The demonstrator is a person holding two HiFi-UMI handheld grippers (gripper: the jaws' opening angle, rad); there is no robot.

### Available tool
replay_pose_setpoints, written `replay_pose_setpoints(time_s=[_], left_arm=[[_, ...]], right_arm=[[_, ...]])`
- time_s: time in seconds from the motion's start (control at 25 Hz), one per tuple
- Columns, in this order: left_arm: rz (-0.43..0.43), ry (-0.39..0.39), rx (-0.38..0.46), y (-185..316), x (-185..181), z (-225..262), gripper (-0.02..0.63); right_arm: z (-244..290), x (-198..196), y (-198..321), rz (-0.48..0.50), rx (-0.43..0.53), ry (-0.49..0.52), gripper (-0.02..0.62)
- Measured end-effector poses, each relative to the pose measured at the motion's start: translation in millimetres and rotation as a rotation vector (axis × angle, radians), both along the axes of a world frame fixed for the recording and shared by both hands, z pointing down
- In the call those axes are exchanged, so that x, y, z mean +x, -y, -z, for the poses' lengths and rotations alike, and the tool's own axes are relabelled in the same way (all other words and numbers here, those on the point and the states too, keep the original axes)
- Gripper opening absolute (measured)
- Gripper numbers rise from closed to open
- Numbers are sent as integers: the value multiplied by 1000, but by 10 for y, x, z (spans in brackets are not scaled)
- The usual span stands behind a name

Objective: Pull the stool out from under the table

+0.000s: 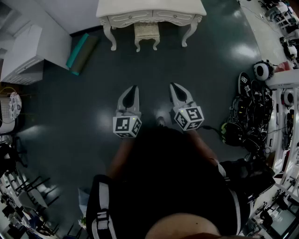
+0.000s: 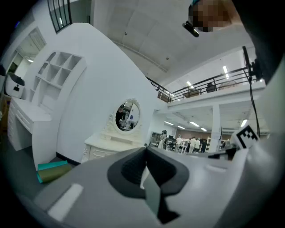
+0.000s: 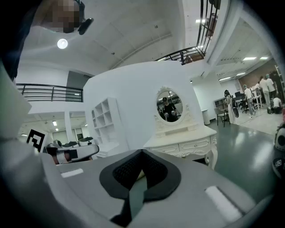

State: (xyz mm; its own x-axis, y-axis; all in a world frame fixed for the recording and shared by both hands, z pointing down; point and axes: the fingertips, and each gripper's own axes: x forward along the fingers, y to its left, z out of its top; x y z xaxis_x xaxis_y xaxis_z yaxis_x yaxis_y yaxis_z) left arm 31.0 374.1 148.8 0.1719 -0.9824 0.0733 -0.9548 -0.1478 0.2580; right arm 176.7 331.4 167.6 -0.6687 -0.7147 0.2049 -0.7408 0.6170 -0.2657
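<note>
A cream stool point(image 1: 146, 33) with carved legs stands tucked between the legs of the white dressing table point(image 1: 150, 9) at the top of the head view. My left gripper point(image 1: 133, 88) and right gripper point(image 1: 174, 87) hang side by side over the dark floor, well short of the stool, both pointing toward it. Each is shut with nothing between its jaws. In the right gripper view the dressing table point(image 3: 181, 141) with its oval mirror point(image 3: 168, 106) stands ahead, above my right gripper point(image 3: 141, 154). The left gripper view shows the same table point(image 2: 111, 145) beyond my left gripper point(image 2: 145, 150).
A teal and green rolled mat point(image 1: 81, 52) lies on the floor left of the table, beside a white shelf unit point(image 1: 21, 55). Tangled cables and gear point(image 1: 252, 112) crowd the right side. Dark floor point(image 1: 149, 70) stretches between me and the stool.
</note>
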Motion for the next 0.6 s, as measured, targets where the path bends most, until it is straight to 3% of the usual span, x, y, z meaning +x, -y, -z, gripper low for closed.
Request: replay_pose_setpoints(time_s=[0.6], left_arm=[[-26, -5, -6, 18, -473, -15, 6]], right_arm=[[15, -397, 50, -50, -11, 36, -2]])
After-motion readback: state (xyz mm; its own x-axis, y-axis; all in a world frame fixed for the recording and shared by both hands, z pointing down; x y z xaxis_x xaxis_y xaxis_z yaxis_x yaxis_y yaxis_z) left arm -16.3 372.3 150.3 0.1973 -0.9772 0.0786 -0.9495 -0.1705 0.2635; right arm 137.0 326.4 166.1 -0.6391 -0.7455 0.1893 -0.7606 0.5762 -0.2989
